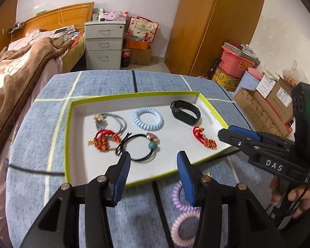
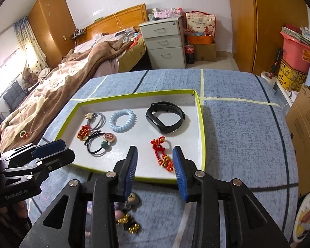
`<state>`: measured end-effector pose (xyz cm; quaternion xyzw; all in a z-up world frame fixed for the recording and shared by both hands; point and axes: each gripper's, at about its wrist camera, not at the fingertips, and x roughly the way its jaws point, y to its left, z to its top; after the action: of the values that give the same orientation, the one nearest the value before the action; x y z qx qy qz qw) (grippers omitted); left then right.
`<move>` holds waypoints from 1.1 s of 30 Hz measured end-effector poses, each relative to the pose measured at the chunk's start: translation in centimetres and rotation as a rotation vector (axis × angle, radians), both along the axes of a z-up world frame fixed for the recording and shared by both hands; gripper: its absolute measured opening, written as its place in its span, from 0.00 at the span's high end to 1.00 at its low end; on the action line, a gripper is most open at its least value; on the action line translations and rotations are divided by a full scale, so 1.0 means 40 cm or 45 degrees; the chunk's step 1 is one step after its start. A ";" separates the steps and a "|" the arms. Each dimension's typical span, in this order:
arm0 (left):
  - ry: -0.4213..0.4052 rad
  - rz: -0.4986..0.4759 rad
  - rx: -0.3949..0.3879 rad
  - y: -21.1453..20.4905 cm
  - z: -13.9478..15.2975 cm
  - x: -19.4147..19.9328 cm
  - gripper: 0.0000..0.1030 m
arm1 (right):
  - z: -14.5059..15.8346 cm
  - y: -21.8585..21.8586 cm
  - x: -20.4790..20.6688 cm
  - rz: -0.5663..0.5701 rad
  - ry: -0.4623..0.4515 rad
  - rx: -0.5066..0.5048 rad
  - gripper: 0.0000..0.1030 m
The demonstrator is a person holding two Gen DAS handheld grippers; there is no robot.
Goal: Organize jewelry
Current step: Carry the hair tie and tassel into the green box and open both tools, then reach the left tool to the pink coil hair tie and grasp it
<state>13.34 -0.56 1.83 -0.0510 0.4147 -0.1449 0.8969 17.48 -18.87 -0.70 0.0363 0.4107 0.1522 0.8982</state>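
A white tray with a yellow-green rim (image 1: 69, 124) (image 2: 202, 128) lies on the blue cloth. In it are a black smart band (image 1: 186, 111) (image 2: 165, 116), a light blue coil hair tie (image 1: 148, 119) (image 2: 122, 121), a black hair tie with beads (image 1: 141, 146) (image 2: 102, 142), a grey hair tie (image 1: 111, 122), a red knotted bracelet (image 1: 104, 140) and a red knotted charm (image 1: 204, 137) (image 2: 162, 155). My left gripper (image 1: 154, 163) is open and empty over the tray's near edge. My right gripper (image 2: 155, 161) is open and empty above the red charm. Purple and pink coil ties (image 1: 180, 217) lie on the cloth outside the tray.
A small charm with gold beads (image 2: 130, 217) lies on the cloth under my right gripper. A bed (image 1: 20, 62) is at the left, a grey drawer unit (image 1: 104, 45) behind, and cardboard boxes (image 1: 264, 107) at the right.
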 end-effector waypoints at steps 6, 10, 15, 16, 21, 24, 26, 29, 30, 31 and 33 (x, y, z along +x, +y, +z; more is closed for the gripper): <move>0.002 0.025 -0.022 0.028 -0.003 -0.064 0.52 | 0.007 -0.004 -0.068 0.015 -0.024 0.007 0.55; 0.007 0.037 -0.025 0.042 -0.013 -0.102 0.52 | -0.019 0.003 -0.106 0.077 0.001 -0.011 0.55; 0.002 0.037 -0.048 0.053 -0.015 -0.133 0.52 | -0.065 0.019 -0.132 0.131 0.058 -0.005 0.55; 0.001 0.036 -0.051 0.054 -0.017 -0.139 0.52 | -0.072 0.024 -0.137 0.143 0.067 -0.006 0.55; 0.029 0.053 -0.055 0.061 -0.036 -0.156 0.52 | -0.092 0.045 -0.146 0.189 0.072 -0.040 0.55; 0.042 0.056 -0.053 0.063 -0.046 -0.166 0.52 | -0.099 0.063 -0.148 0.231 0.072 -0.081 0.55; 0.048 0.057 -0.058 0.064 -0.050 -0.171 0.52 | -0.106 0.072 -0.148 0.247 0.069 -0.116 0.55; 0.056 0.058 -0.052 0.064 -0.053 -0.174 0.52 | -0.121 0.079 -0.143 0.267 0.092 -0.123 0.55; 0.057 0.058 -0.052 0.065 -0.053 -0.175 0.52 | -0.123 0.079 -0.145 0.275 0.094 -0.122 0.55; 0.060 0.059 -0.051 0.064 -0.054 -0.175 0.52 | -0.125 0.079 -0.147 0.285 0.088 -0.129 0.55; 0.065 0.060 -0.047 0.061 -0.056 -0.176 0.52 | -0.127 0.080 -0.147 0.292 0.081 -0.135 0.55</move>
<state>6.29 1.89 -0.43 -0.0810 0.4334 -0.1302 0.8881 11.60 -15.68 -5.76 -0.0537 0.4481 0.2306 0.8621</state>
